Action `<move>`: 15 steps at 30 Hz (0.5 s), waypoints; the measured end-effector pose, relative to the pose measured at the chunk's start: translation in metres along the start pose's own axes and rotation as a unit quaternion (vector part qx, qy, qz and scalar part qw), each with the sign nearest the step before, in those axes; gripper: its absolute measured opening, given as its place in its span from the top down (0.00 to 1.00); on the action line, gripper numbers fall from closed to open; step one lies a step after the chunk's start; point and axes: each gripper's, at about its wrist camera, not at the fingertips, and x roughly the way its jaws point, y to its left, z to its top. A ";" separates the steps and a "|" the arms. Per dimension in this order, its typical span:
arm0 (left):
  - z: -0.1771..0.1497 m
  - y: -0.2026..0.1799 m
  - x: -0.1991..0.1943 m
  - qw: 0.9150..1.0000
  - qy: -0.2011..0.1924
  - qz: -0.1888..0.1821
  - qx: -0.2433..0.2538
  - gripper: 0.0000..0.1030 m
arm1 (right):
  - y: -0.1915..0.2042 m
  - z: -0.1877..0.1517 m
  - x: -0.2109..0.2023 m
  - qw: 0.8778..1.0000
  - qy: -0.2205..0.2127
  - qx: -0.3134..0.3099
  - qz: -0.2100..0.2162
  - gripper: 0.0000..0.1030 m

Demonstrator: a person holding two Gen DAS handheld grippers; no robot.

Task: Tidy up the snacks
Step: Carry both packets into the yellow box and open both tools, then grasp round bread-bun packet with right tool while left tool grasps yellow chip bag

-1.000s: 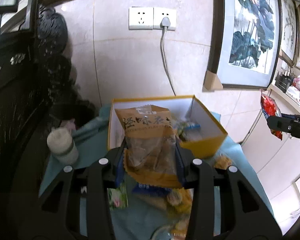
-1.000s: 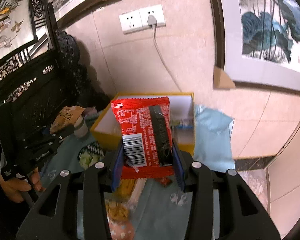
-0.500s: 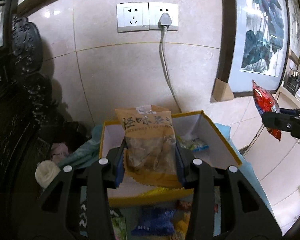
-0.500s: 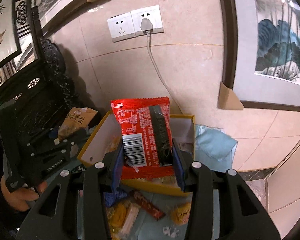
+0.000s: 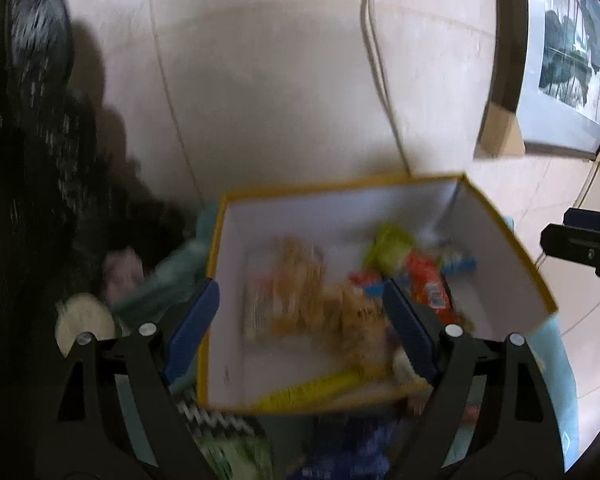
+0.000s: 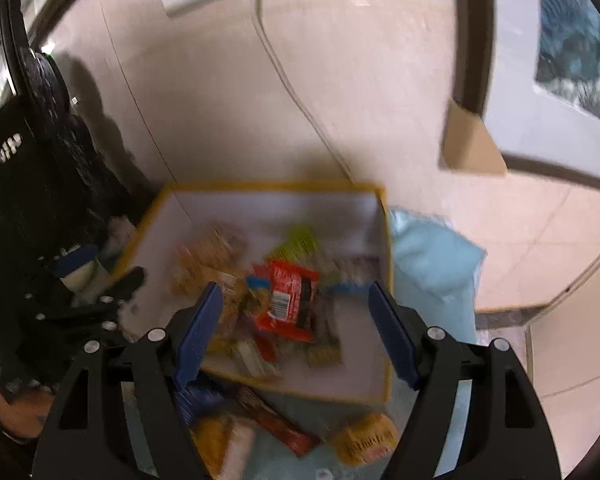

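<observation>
**Both packets drop into the box**

Beige wall tiles back our yellow-rimmed box (image 5: 500,224). Over it, our left gripper (image 5: 300,328) spreads its jaws, the tan snack bag (image 5: 340,312) loose inside; our right gripper (image 6: 294,320) likewise opens, its red packet (image 6: 290,300) free among the snacks.

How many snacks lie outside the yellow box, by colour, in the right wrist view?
Blue packet: 1
Dark red bar: 1
Yellow round pack: 1
Orange-white packet: 1
Total: 4 visible; blur and the fingers may hide more.
</observation>
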 end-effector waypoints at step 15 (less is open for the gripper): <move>-0.198 -0.029 -0.071 0.987 0.049 -0.137 0.060 0.17 | -0.063 -0.148 0.011 0.991 0.094 0.036 -0.085 0.23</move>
